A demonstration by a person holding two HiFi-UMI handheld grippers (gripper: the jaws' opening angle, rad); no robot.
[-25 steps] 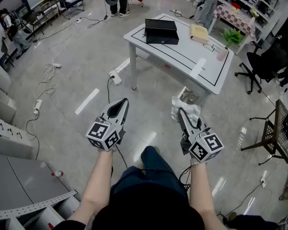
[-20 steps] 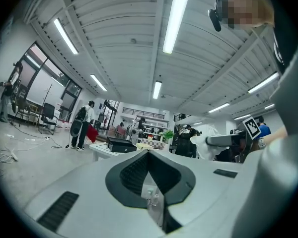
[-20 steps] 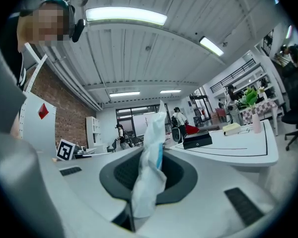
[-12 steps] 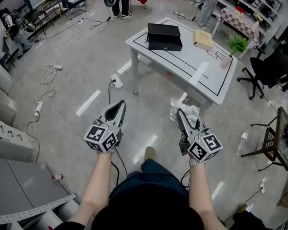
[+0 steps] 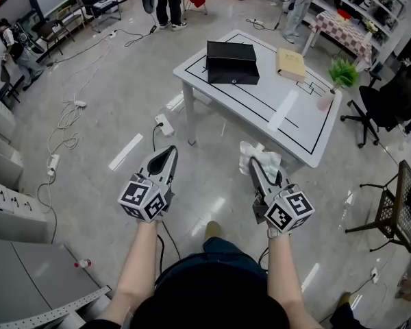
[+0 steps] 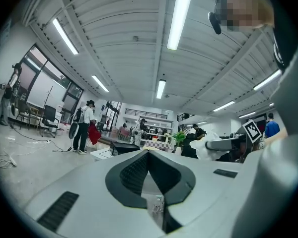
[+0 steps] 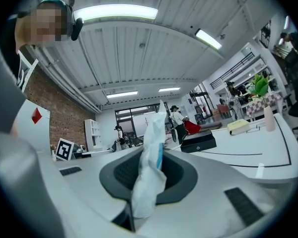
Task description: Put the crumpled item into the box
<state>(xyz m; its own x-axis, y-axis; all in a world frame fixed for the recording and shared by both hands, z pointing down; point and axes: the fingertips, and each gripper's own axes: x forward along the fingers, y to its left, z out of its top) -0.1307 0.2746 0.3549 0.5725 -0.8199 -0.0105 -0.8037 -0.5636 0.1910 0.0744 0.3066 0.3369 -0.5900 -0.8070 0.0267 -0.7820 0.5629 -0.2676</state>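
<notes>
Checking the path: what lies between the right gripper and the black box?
Head view: floor, then white tabletop before the black box; right gripper holds crumpled item.

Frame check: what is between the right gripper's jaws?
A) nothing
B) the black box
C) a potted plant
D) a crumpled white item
D: the right gripper is shut on the crumpled white item, which sticks up from between its jaws, while the black box sits on the table.

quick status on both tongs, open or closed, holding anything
left tongs: closed, nothing between them
right tongs: closed on the crumpled white item
</notes>
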